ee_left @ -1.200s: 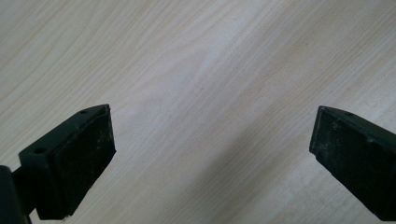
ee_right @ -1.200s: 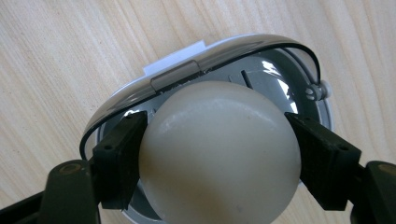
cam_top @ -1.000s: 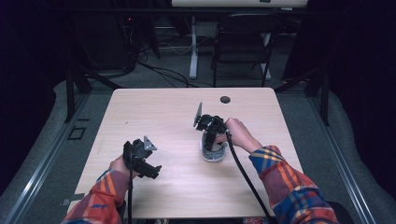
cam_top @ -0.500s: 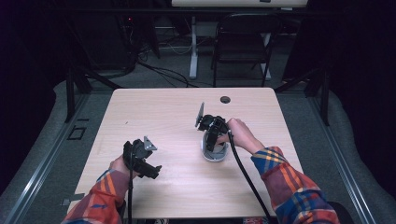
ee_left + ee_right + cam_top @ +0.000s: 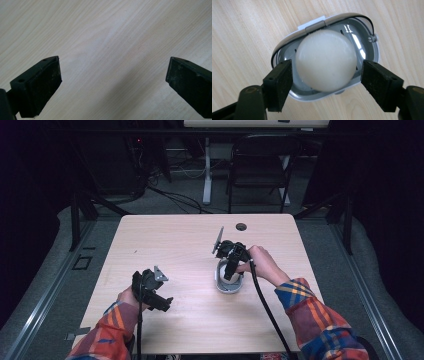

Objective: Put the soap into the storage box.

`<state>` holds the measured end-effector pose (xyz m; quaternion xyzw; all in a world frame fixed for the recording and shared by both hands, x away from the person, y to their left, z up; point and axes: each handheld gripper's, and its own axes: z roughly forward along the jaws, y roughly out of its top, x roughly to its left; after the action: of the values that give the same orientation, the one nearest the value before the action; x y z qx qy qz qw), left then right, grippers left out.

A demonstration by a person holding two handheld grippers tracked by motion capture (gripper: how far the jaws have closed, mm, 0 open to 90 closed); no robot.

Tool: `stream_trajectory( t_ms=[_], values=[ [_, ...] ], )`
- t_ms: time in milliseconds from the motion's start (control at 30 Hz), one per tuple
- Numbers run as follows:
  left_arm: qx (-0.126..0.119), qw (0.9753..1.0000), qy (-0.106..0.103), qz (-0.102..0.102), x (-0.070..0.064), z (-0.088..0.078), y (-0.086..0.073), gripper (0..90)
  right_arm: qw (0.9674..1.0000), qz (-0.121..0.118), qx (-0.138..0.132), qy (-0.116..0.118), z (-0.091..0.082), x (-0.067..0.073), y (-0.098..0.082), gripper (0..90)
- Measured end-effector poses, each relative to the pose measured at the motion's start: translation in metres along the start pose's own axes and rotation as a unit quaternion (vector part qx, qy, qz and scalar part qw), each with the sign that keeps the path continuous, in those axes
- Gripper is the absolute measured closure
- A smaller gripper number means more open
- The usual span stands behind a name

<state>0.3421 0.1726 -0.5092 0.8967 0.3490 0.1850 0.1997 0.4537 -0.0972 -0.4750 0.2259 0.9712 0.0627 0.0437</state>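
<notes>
A white, rounded, egg-like piece (image 5: pixel 325 60) sits between the pads of my right gripper (image 5: pixel 327 72), which is shut on its sides. Just beneath it lies an open oval case (image 5: pixel 372 50) with a grey inside, a white rim and a thin black wire along its edge. In the high view the right gripper (image 5: pixel 229 270) points down over that case (image 5: pixel 235 287) at the table's middle right. Near the front left of the table my left gripper (image 5: pixel 159 299) is held open, and its two jaws (image 5: pixel 112 67) stand wide apart over bare wood.
The light wooden table (image 5: pixel 165 245) has a small dark round hole (image 5: pixel 241 226) near its far edge. A folding chair (image 5: pixel 260 165) and cables stand on the floor behind the table. A black cable (image 5: pixel 265 305) trails from the right gripper toward the front edge.
The right gripper has risen slightly over the case with the white piece in it. The left gripper has stayed where it was.
</notes>
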Motion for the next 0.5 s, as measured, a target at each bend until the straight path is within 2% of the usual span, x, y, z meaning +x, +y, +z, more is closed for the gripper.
stream_trajectory(
  t_ms=[133, 500],
  values=[
    [-0.002, 1.0000, 0.000, -0.001, 0.000, 0.000, 0.000, 0.2, 0.9998, -0.002, -0.016, -0.008, -0.014, 0.003, -0.008, 22.2],
    [-0.001, 1.0000, 0.000, -0.001, 0.000, 0.000, 0.000, 0.2, 0.9990, 0.006, -0.037, -0.024, -0.032, 0.006, -0.034, 12.0]
  ],
)
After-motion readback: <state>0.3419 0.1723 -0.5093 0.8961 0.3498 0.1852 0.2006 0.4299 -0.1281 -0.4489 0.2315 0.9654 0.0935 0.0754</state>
